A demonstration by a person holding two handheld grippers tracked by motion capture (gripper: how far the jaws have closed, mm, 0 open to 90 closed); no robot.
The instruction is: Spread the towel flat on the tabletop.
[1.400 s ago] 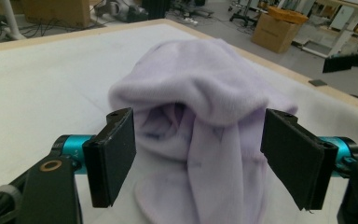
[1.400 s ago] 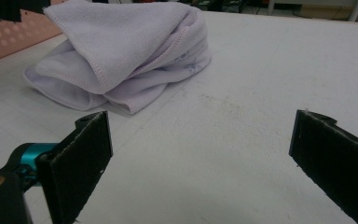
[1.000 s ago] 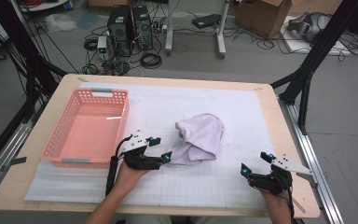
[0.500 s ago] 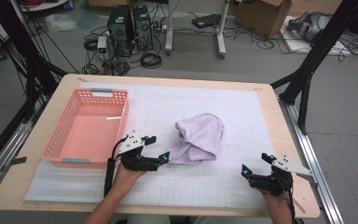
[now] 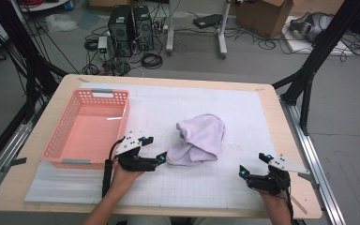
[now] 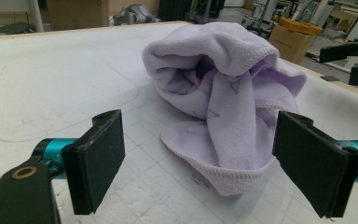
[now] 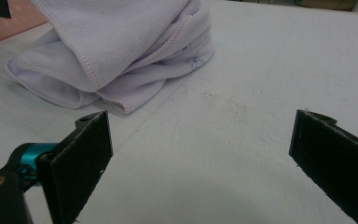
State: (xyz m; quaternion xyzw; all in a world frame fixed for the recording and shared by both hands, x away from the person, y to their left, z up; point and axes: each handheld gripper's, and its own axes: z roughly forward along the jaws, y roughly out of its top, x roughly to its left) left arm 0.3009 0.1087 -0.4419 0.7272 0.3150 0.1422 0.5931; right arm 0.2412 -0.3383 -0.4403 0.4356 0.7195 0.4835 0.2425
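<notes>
Lavender terry towel (image 5: 198,139), crumpled in a soft heap near the middle of the white-covered bench (image 5: 243,108), well right of the pink basket (image 5: 88,127). Left tool (image 5: 155,158) just beside the towel's near-left hem, jaws wide apart, nothing clamped, loose hem lying between the pads in the left gripper view (image 6: 223,163). Right tool (image 5: 251,165) apart from the cloth at the near-right, jaws likewise spread and empty. Likely trouble: pinching a single thin layer, so the heap unrolls or drags across the bench; pads scraping the mat and missing the hem; cloth slipping free for want of a second grip. Against the picture a second back: left jaws just opened wider, cloth released and settled a little flatter; right tool unmoved.
</notes>
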